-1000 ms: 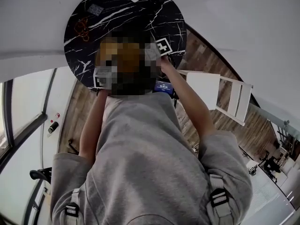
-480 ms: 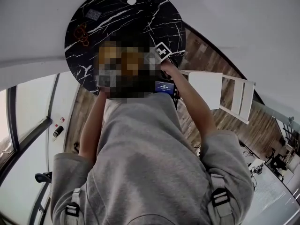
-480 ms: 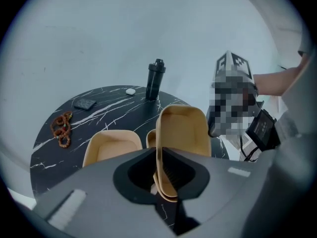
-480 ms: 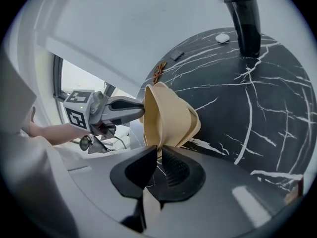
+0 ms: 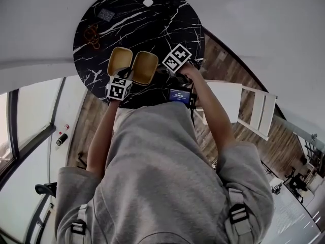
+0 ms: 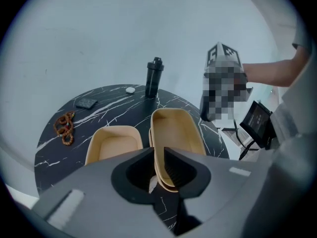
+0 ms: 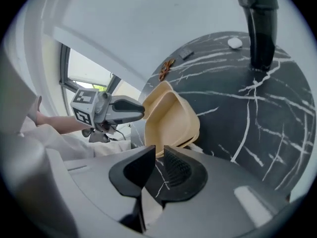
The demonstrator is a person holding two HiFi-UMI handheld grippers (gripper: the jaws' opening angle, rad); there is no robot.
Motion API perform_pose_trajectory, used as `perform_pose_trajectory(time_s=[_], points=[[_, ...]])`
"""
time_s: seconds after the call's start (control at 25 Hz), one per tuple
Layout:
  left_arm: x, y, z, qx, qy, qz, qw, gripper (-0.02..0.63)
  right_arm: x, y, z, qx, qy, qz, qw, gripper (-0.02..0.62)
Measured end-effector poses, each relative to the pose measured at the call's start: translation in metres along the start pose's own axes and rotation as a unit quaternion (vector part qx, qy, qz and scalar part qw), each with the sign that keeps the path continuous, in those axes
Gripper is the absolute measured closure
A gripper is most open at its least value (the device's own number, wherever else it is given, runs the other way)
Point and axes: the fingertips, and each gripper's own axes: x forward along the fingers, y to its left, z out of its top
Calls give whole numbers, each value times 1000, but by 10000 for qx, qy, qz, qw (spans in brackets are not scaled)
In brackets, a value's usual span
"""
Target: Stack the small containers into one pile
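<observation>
At the near edge of the round black tabletop [image 5: 152,19], two tan containers sit side by side, their long walls all but touching. The single container [image 6: 111,144] lies toward the left. The one beside it looks to be a nested pair [image 6: 176,130], with a second rim showing under the first. The left gripper [image 6: 157,151] has the near end of the pair's left wall between its jaws. Those jaws have just been opening and now stand narrowly apart, and the pads do not seem to clamp the wall. The right gripper [image 7: 159,150] hovers just beside the pair's right side. Its jaws have also just opened to a narrow gap, and only tabletop shows between them. A black bottle [image 6: 154,77] stands upright at the far edge, with a small white lump [image 6: 130,89] just beside it. A string of beads [image 6: 64,127] lies near the left edge, and a dark flat square [image 6: 86,102] lies a little beyond it.
</observation>
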Motion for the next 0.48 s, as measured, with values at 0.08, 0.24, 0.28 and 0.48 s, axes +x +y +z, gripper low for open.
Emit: perform_pose_trajectory(time_s=[0.08, 0.24, 0.28, 0.48], points=[[-8, -6, -3, 97, -54, 18, 9999, 545, -18, -7, 23, -300, -568, -319, 9974, 524], [-17, -20, -26, 298, 50, -81, 9995, 543, -32, -30, 67, -847, -1306, -1021, 9825, 514], [-19, -23, -31, 321, 99, -97, 9994, 543, -28, -33, 71, -955, -1282, -1099, 9810, 514], [-19, -28, -55, 163, 270, -136, 9994, 541, -2, -42, 69, -1268, -807, -1341, 9795, 560]])
